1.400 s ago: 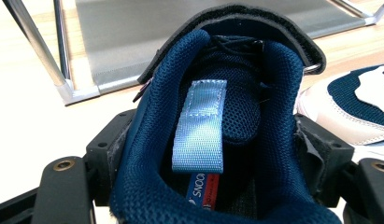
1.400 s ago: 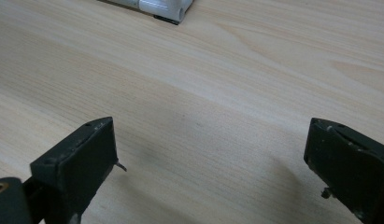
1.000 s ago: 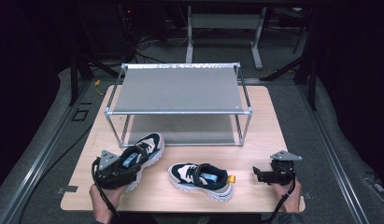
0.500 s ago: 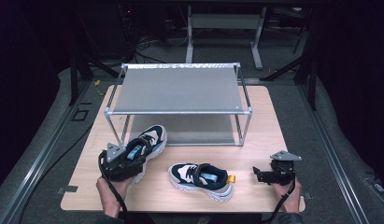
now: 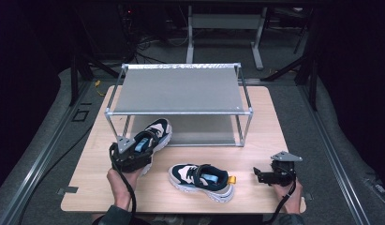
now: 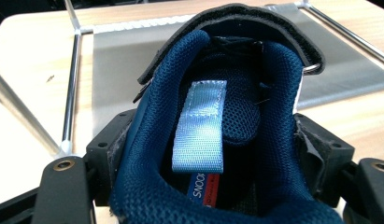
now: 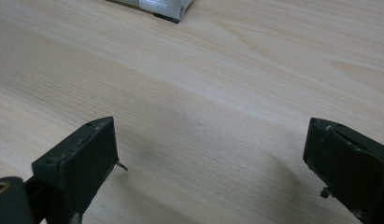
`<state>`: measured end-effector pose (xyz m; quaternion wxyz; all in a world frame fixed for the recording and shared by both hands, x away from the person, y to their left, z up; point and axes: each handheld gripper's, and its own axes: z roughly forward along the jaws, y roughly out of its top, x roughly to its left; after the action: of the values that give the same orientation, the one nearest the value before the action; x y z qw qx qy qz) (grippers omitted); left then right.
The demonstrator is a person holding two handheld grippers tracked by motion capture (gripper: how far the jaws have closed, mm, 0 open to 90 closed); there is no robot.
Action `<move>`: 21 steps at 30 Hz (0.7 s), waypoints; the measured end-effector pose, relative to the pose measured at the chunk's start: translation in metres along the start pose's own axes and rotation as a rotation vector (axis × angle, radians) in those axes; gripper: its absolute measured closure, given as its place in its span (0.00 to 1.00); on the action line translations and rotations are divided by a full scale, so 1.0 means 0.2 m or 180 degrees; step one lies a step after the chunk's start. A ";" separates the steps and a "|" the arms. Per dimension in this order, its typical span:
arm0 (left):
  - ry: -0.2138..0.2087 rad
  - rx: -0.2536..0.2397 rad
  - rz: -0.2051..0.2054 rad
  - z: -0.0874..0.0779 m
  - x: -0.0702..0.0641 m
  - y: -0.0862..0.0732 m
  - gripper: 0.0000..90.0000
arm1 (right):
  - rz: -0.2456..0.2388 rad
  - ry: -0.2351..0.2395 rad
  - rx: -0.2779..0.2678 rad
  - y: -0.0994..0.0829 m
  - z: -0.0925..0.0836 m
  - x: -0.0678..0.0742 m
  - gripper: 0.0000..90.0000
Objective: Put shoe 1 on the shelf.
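Note:
A navy, white and black sneaker is held at its heel by my left gripper, with its toe pointing at the rack's lower shelf. In the left gripper view the black jaws press both sides of the blue heel collar, with the gripper shut on it; a light blue pull tab hangs inside the sneaker. A matching second sneaker lies on the table near the front. My right gripper rests open to the right of it, with bare wood between its jaws.
A two-tier metal rack with grey shelves stands mid-table on the wooden tabletop. A white sole edge of the second sneaker lies ahead of the right gripper. Dark floor and frame legs surround the table.
My left gripper has carried the sneaker forward and to the right, toward the rack's lower shelf. The right gripper and the second sneaker have stayed in place.

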<state>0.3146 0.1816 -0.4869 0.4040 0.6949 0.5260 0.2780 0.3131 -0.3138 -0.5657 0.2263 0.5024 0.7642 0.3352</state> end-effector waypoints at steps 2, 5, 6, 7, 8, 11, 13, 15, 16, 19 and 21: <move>0.0022 -0.0005 -0.0011 0.02 -0.01 0.01 0.28 | -0.0002 0.0002 0.0001 0.00 0.00 0.00 0.03; 0.0037 -0.0024 -0.0037 0.05 -0.01 0.02 0.28 | 0.0002 0.0008 0.0001 0.00 0.00 0.00 0.03; 0.0036 -0.0032 -0.0045 0.06 -0.01 0.02 0.28 | 0.0002 0.0008 0.0001 0.00 0.00 0.00 0.03; 0.0038 -0.0032 -0.0049 0.07 -0.02 0.02 0.28 | 0.0001 0.0009 0.0004 0.00 0.00 0.00 0.03; 0.0037 -0.0029 -0.0053 0.08 -0.02 0.03 0.28 | 0.0000 0.0007 0.0004 0.00 0.00 0.00 0.03; 0.0045 -0.0027 -0.0067 0.12 -0.02 0.04 0.28 | -0.0003 0.0012 0.0000 0.00 0.00 0.00 0.03; 0.0057 -0.0020 -0.0082 0.14 -0.03 0.04 0.28 | -0.0004 0.0010 -0.0010 0.00 0.00 0.00 0.03; 0.0055 -0.0009 -0.0098 0.17 -0.03 0.04 0.28 | -0.0003 0.0010 -0.0007 0.00 0.00 0.00 0.03; 0.0057 -0.0002 -0.0100 0.18 -0.04 0.05 0.28 | -0.0003 0.0010 -0.0007 0.00 0.00 0.00 0.03; 0.0081 0.0005 -0.0112 0.23 -0.05 0.05 0.28 | -0.0004 0.0012 -0.0008 0.00 0.00 0.00 0.03; 0.0105 0.0001 -0.0109 0.25 -0.06 0.06 0.28 | -0.0005 0.0011 -0.0011 0.00 0.00 0.00 0.03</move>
<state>0.3583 0.1550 -0.5026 0.3999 0.6812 0.5444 0.2823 0.3129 -0.3134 -0.5660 0.2261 0.5008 0.7644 0.3372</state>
